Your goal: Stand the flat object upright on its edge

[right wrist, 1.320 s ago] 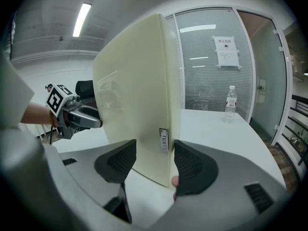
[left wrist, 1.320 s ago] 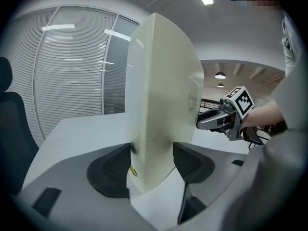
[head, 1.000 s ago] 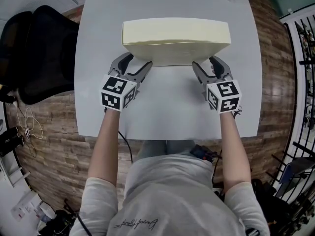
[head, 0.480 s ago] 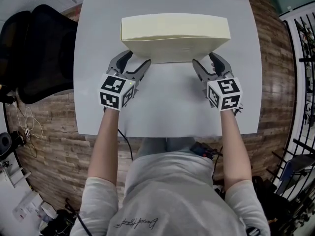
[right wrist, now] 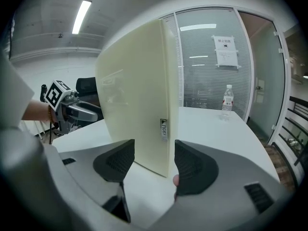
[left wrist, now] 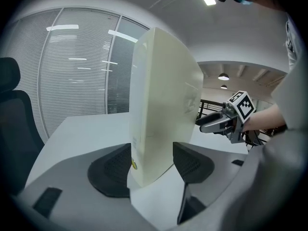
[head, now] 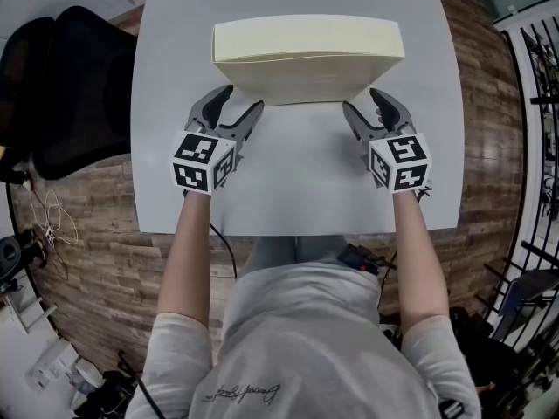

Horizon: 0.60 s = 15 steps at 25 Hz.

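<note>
Eased back, left tongs (head: 242,102) and right tongs (head: 363,101) sit released; the upright board (head: 307,42) needs a straight, brush-free withdrawal.

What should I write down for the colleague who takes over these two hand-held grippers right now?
Left hand-held gripper: jaws apart at the left end of the cream flat rectangular box, not clamping it.
Right hand-held gripper: jaws apart at the box's right end, no grip.
Box: upright on its long edge on the white table.
Done: the box stands on its edge.
Left: probably draw both grippers back gently and check that it does not tip.
</note>
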Tool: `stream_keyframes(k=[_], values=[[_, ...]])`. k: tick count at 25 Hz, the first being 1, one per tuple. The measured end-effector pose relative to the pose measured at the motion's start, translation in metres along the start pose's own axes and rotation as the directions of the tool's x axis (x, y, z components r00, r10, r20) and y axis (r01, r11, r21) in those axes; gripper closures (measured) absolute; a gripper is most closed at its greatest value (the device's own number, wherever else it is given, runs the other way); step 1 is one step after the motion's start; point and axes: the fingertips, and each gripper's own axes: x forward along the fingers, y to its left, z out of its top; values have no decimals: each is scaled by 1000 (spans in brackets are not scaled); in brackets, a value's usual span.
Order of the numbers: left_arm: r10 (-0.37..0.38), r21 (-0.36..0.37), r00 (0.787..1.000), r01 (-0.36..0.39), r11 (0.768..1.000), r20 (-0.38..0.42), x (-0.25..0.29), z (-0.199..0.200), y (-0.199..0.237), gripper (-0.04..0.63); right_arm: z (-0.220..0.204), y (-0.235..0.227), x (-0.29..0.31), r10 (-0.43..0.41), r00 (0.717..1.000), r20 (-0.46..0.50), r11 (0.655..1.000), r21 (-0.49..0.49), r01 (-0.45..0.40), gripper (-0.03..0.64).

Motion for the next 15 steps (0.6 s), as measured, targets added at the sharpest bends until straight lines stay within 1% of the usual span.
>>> stream_keyframes(k=[3, 5, 8, 9, 12, 15], values=[[10, 1, 1000, -10, 1000, 13, -6, 2, -1, 330, -2, 1, -6, -6, 1000, -6, 1000, -12, 6, 351], [5, 15, 1000, -5, 1000, 10, -9, 2, -4, 344, -4, 2, -11, -8, 1000, -7, 1000, -17, 8, 364], [-25, 56, 1000, 26, 998, -17, -12, -3, -18, 381, -5, 4, -20, -4, 1000, -1, 1000, -18, 4, 404], [-34, 67, 999, 36, 997, -25, -13, -5, -23, 393, -4, 6, -23, 2, 1000, 2, 1000, -19, -2, 429], [-56, 76, 998, 58, 995, -31, -19, -6, -36, 454, -3, 13, -34, 19, 1000, 12, 1000, -20, -19, 492], [-70, 82, 997, 72, 994, -21, -26, -3, -47, 542, 0, 21, -44, 32, 999, 26, 999, -14, -31, 532]])
